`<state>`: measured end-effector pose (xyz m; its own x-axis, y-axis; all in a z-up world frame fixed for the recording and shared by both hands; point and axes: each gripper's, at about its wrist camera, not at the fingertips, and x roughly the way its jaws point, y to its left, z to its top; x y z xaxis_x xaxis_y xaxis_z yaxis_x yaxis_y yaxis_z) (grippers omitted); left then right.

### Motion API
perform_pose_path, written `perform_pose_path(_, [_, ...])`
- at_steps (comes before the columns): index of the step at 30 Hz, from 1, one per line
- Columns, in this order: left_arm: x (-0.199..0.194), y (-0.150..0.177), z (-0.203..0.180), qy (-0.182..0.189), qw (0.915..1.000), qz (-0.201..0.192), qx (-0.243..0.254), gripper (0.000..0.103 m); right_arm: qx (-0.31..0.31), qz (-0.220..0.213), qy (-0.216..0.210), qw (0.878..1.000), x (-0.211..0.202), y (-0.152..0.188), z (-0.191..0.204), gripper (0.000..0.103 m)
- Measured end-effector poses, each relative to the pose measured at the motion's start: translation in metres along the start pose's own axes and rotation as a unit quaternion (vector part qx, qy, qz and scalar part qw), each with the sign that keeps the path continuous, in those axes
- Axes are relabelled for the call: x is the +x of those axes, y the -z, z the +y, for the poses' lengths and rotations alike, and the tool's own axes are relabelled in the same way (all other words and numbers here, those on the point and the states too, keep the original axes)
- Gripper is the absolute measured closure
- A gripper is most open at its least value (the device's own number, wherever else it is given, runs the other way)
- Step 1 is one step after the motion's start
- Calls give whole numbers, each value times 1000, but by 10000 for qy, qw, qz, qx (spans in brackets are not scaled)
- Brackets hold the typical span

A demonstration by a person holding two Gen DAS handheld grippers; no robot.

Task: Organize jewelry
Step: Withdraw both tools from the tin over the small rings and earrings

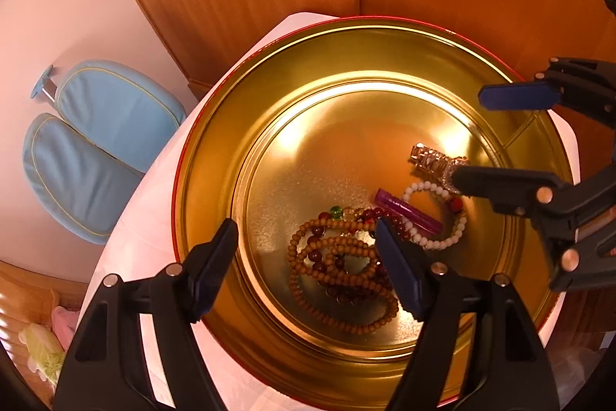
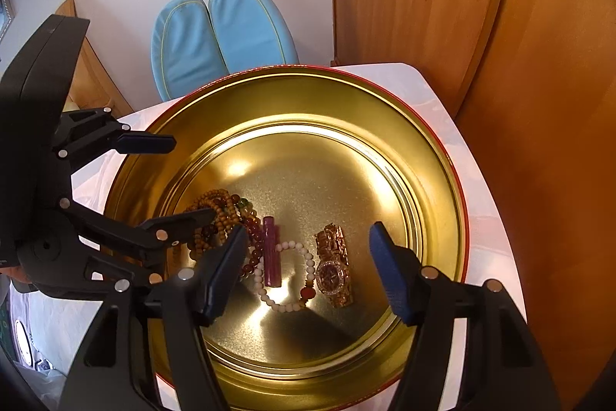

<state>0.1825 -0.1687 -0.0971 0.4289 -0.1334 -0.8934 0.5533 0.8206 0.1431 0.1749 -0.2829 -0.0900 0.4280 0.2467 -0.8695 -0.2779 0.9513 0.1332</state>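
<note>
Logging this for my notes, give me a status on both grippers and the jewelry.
Left gripper open, empty, over wooden bead necklace. Right gripper open, empty, above gold watch. All jewelry inside gold tin. Nothing blocking.

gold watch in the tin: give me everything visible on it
The gold watch lies on the floor of the round gold tin, face up, its link bracelet running away from the right wrist camera. The metal looks rose-gold, with a dark reddish dial and a sparkly stone-set bezel. It sits right beside the white bead bracelet; contact is unclear. Neither claw holds it; in the left wrist view a right finger partly covers it.
</note>
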Motion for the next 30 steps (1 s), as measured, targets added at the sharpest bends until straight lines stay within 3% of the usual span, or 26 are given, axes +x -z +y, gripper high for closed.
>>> perform_pose_path(4, [-21, 9, 9, 227, 9995, -68, -190, 30, 153, -53, -104, 9998, -12, 0, 2, 12])
perform_pose_path(12, [-111, 67, 53, 71, 9948, -747, -690, 24, -3, -709, -560, 9959, -60, -1, 40, 10])
perform_pose_path(17, [-145, 114, 90, -306, 9895, -819, -1148, 23, -444, -867, -1133, 9888, -72, 0, 89, 9])
perform_pose_path(21, [-155, 152, 112, -738, 9836, -657, -1509, 23, -958, -715, -1558, 9805, -64, 2, 137, 9])
perform_pose_path(30, [-157, 245, 145, -1040, 9708, -248, -2149, 23, -1990, 3, -2116, 9569, -18, 25, 240, 9])
